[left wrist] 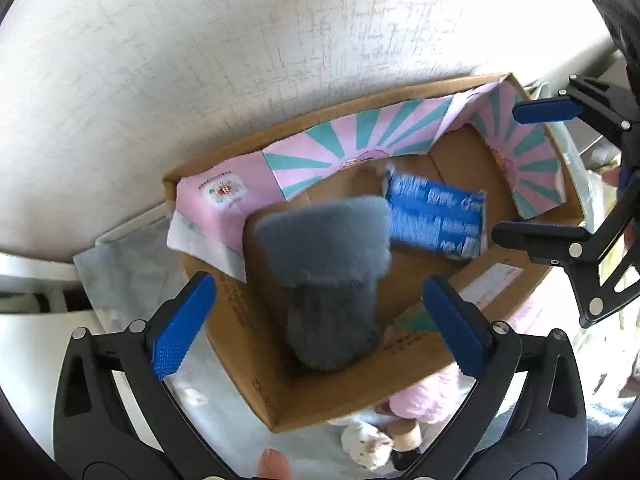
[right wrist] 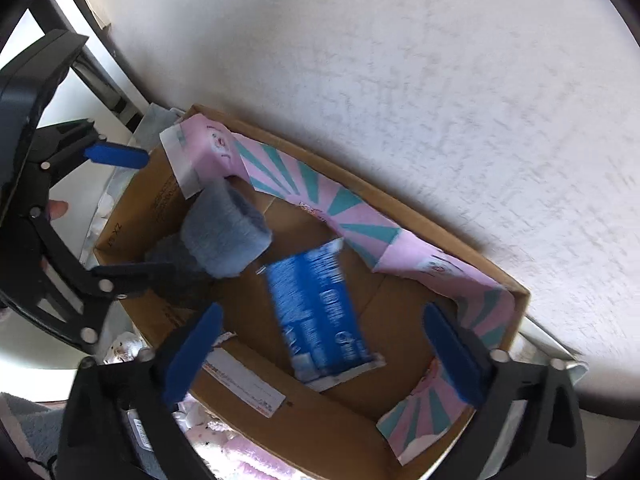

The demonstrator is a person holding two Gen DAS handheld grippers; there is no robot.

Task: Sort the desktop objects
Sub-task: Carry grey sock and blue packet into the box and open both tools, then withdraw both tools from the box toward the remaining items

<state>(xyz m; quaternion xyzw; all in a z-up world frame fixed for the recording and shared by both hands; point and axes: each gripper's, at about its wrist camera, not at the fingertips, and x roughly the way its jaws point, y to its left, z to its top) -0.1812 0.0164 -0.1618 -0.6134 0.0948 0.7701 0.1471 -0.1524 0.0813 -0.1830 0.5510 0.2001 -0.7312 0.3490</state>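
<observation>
Both grippers, left (left wrist: 320, 320) and right (right wrist: 320, 352), hang wide open over the cardboard box (left wrist: 332, 400), holding nothing, with the fuzzy gray sock (left wrist: 328, 272) and blue packet (right wrist: 316, 308) inside.

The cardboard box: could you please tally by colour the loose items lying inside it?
Grey: 1, the fuzzy grey fabric item
Blue: 1, the blue printed packet
Total: 2 inside the brown cardboard box

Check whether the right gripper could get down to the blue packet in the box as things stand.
Probably yes: the right gripper hangs open above the cardboard box, and the blue packet lies uncovered on its floor; the grey fluffy item sits off to one side.
</observation>
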